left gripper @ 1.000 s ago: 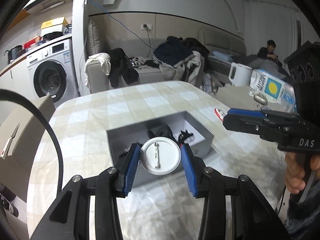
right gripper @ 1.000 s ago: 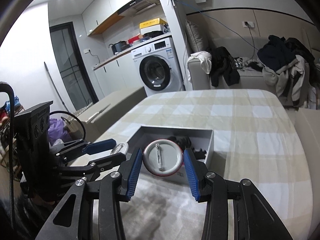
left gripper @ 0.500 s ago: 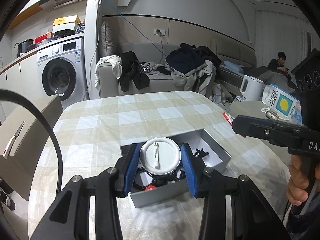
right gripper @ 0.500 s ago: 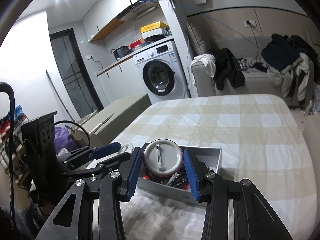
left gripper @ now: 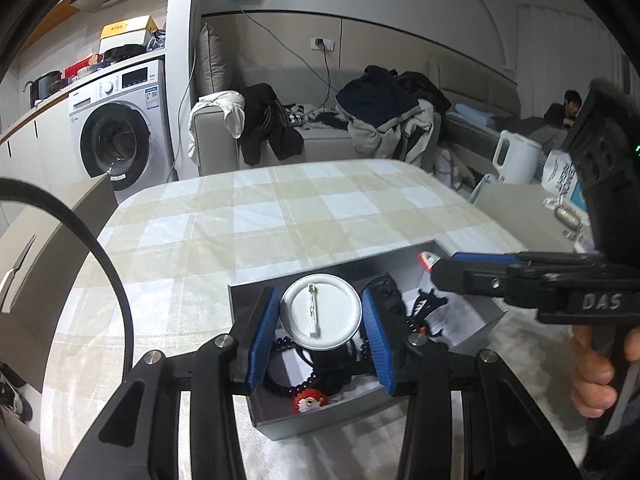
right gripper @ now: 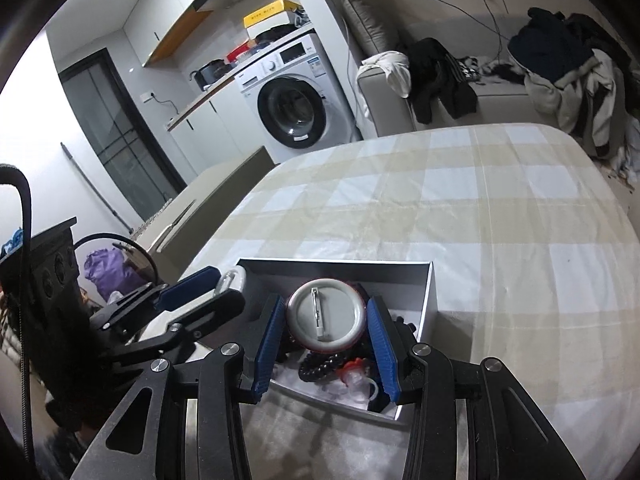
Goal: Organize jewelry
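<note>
Compared with one second earlier, both badges now sit directly over the open gray box [left gripper: 476, 332] at lower center: the left gripper [left gripper: 321, 334] grasps a white pin badge [left gripper: 321, 311], the right gripper [right gripper: 326, 344] grasps a red-rimmed pin badge [right gripper: 326, 314], above beads [right gripper: 320, 364] inside.

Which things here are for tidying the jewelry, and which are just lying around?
For the job: white badge in left gripper; red-rimmed badge in right gripper; grey box; black beads.

Lying around: washing machine; clothes; white kettle.
</note>
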The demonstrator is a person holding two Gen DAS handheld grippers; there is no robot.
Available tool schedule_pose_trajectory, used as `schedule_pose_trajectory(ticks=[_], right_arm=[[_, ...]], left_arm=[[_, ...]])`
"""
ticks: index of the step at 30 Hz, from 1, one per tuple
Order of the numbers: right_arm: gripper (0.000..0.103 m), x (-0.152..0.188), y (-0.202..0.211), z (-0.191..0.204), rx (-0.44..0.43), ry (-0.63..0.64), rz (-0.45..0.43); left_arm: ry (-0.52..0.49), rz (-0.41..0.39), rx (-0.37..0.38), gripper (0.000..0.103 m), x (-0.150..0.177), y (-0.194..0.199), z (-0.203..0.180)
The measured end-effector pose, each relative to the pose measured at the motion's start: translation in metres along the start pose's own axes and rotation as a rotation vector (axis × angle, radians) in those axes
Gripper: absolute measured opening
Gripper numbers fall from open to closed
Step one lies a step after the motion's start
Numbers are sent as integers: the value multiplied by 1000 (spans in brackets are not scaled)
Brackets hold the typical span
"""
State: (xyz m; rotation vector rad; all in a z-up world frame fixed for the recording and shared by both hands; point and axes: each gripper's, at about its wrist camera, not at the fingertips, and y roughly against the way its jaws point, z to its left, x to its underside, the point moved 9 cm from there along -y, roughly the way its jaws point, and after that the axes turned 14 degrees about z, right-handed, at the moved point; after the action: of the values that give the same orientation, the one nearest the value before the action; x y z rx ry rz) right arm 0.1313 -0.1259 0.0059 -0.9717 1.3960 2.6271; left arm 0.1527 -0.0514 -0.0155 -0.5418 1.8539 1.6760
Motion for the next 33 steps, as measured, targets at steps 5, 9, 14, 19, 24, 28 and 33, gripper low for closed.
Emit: schedule_pose_trajectory(ticks=[5, 9, 14, 19, 24, 28, 33], right_arm=[[43, 1, 4, 4, -8, 13, -12], [43, -1, 4, 4, -1, 11, -19], [70, -1, 13, 4, -10, 10, -38], [96, 10, 23, 14, -26, 89, -29], [103, 25, 37, 15, 44, 151, -82], [103, 37, 45, 9, 110, 161, -140], [103, 48, 44, 5, 160, 145, -183]], left_arm=[[19, 13, -13, 37, 1, -5, 6], [38, 17, 6, 37, 0, -6, 8], [26, 12, 35, 46, 1, -1, 3], [4, -26, 26, 87, 2, 10, 0], [8, -72, 29, 102, 9, 27, 2], [32, -105, -10, 102, 21, 40, 9], [82, -140, -29, 102, 35, 48, 14]])
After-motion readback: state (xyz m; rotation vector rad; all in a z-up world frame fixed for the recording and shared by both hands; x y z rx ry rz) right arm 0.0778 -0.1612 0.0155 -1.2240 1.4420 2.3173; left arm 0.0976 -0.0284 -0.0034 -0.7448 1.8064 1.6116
